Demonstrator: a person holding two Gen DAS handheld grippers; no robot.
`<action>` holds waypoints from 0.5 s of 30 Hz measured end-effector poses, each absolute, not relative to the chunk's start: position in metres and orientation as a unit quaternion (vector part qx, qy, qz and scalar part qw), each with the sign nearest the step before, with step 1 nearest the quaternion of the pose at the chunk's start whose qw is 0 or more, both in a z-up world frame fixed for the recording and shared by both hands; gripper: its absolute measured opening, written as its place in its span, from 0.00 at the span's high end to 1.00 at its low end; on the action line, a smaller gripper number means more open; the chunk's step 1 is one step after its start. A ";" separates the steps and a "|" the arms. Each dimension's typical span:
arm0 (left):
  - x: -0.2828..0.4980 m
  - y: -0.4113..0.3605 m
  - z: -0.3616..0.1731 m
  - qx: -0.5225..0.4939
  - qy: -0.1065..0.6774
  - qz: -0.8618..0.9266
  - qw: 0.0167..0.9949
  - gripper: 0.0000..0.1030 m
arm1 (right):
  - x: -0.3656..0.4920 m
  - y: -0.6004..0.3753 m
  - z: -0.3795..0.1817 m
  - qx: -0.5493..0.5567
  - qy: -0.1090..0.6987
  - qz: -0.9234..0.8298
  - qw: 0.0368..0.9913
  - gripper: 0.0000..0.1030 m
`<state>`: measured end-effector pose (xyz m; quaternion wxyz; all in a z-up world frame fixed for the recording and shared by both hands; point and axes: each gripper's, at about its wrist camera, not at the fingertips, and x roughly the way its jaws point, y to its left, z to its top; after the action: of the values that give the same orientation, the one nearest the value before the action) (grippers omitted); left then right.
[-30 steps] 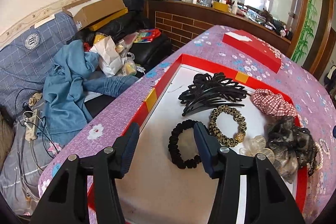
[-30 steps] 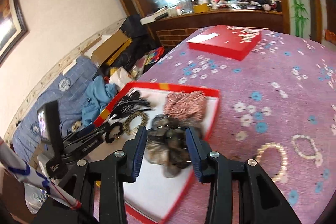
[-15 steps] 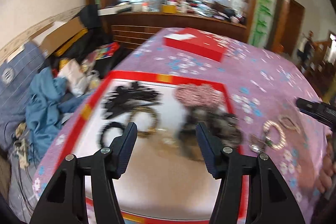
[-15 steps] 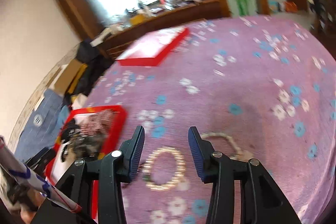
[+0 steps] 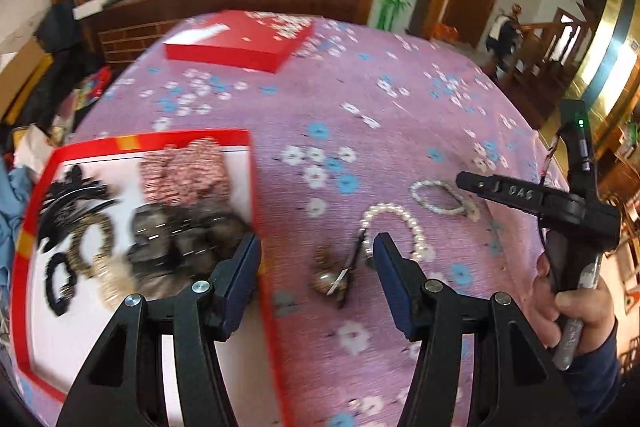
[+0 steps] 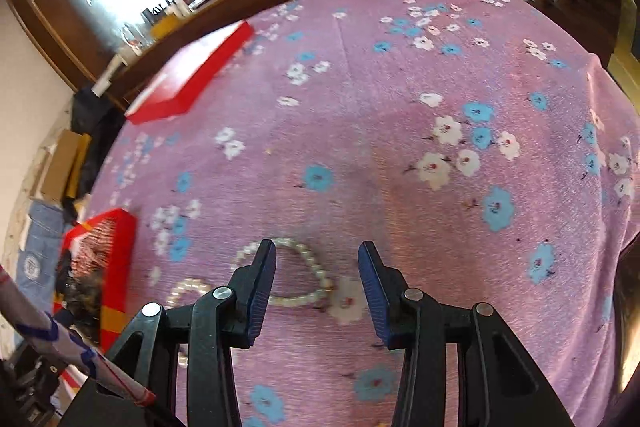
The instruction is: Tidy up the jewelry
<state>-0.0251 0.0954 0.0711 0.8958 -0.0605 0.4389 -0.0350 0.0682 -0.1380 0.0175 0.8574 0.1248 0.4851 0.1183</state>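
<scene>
On the round table under its purple flowered cloth [image 5: 360, 99], a shallow red-rimmed tray with a white floor [image 5: 252, 187] sits at the left edge and already holds most of the hair things: a black claw clip [image 5: 72, 193], a leopard-print hair tie [image 5: 90, 241], a small black scrunchie [image 5: 60, 283], a red-and-white checked scrunchie [image 5: 184, 173] and a dark gauzy bow [image 5: 188, 239] heaped against the tray's right wall. So the sorting looks well under way.

What is left lies out on the cloth, apart from the tray. A white pearl bracelet [image 5: 394, 227] is just ahead of the left gripper [image 5: 316, 253], with a blurred dark hairpin carrying a small round ornament [image 5: 340, 273] lying between that gripper's spread fingers. A second, finer bead bracelet [image 5: 438, 197] rests a little further right, beneath the tip of the right gripper [image 6: 316, 269]. From that gripper's own camera, its fingers [image 6: 260, 279] stand wide apart, the finer bracelet looping behind the left one and into the gap between them.

Both tools are parted and carry nothing. By my reckoning three pieces remain to be lifted into the tray, and the right hand [image 5: 576, 307] seems poised for the bead bracelet first. A flat red box lid [image 5: 240, 41] waits at the far side, perhaps for closing up.
</scene>
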 end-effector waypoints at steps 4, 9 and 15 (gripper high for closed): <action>-0.011 0.085 0.068 -0.052 0.446 -0.035 0.893 0.45 | 0.068 -0.124 0.010 0.078 0.494 0.131 0.856 0.71; 0.003 0.079 0.068 -0.042 0.453 -0.042 0.889 0.45 | 0.062 -0.099 0.011 -0.044 0.475 0.089 0.875 0.92; 0.022 0.069 0.058 -0.029 0.475 -0.055 0.878 0.45 | 0.061 -0.127 0.026 0.009 0.456 0.058 0.888 0.95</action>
<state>0.0218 0.0693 0.0580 0.8779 -0.0285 0.4748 -0.0548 0.0608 -0.1272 0.0259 0.8883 0.0086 0.4555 0.0578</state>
